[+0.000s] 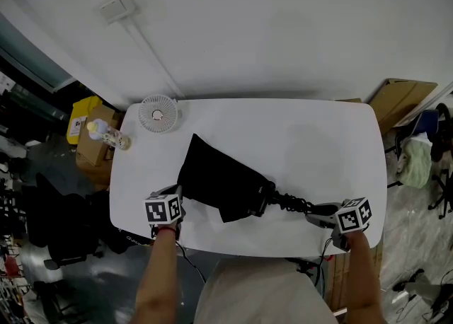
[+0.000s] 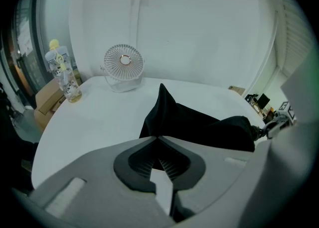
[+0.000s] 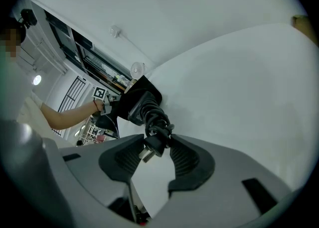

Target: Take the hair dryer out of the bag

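- Nearest, the person's left forearm [image 1: 157, 276] and right forearm [image 1: 364, 280] rise from the bottom edge and are cut off there. The hands are mostly hidden behind the marker cubes.
- Left tool [image 2: 157, 138]: its jaws are fully together, pinching the near-left edge of the black bag [image 1: 219, 181]. Only a sliver of the pinched cloth shows between the tips.
- Right tool [image 3: 157, 140]: it sits at the near-right corner of the white tabletop [image 1: 318, 146]. The jaws are partly apart and clamped on the plug [image 3: 153, 145], whose metal prongs poke out between them.
- A coiled cord [image 1: 291, 202] runs from the plug leftward to the bag's mouth.
- Hair dryer [image 3: 138, 103]: only a dark end shows at the bag's mouth. The rest is hidden inside the bag, which lies mid-tabletop.
- Farther back, a small white fan [image 1: 157, 112] stands at the far-left edge.
- A bottle [image 1: 107, 134] stands near the fan at the left corner, its label too small to read.
- Beyond that corner, a cardboard box [image 1: 90, 147] on the floor is partly covered by the tabletop.
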